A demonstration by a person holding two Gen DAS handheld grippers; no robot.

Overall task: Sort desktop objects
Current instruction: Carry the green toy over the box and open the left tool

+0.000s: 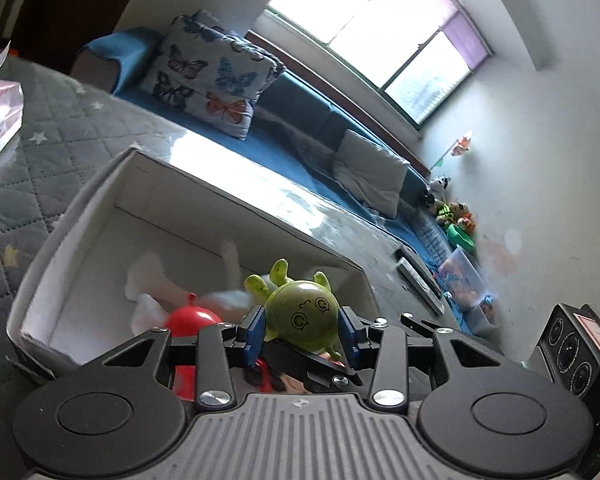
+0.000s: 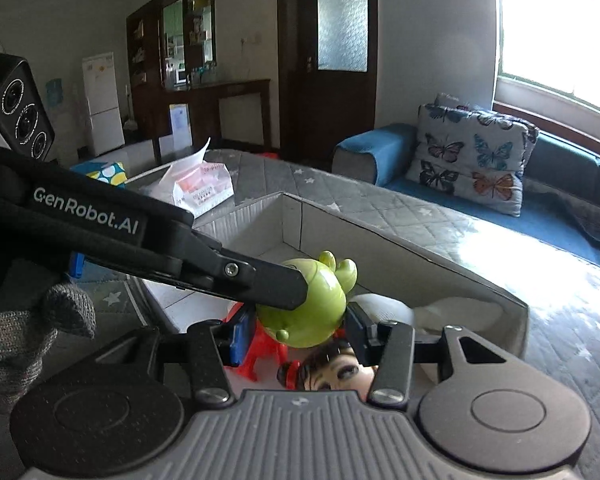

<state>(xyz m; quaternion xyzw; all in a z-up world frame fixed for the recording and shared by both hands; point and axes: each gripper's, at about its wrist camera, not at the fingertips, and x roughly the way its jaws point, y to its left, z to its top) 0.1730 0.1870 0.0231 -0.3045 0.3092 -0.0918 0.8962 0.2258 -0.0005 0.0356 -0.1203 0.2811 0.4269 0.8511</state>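
A round green toy (image 1: 302,309) with a drawn face and small horns sits between the blue pads of my left gripper (image 1: 303,332), which is shut on it above a white open box (image 1: 112,184). In the right wrist view the same green toy (image 2: 308,312) lies between my right gripper's (image 2: 298,338) fingers, which look closed against its sides. The left gripper's black finger (image 2: 268,284) crosses over it from the left. Inside the box lie a red toy (image 1: 190,320), a doll head (image 2: 336,374) and white items (image 1: 164,284).
The box stands on a grey quilted star-pattern table cover (image 1: 28,168). A tissue pack (image 2: 202,188) lies at the far side of the table. A blue sofa (image 2: 560,200) with a butterfly cushion (image 2: 470,156) runs behind. The other gripper's camera (image 1: 576,356) is at right.
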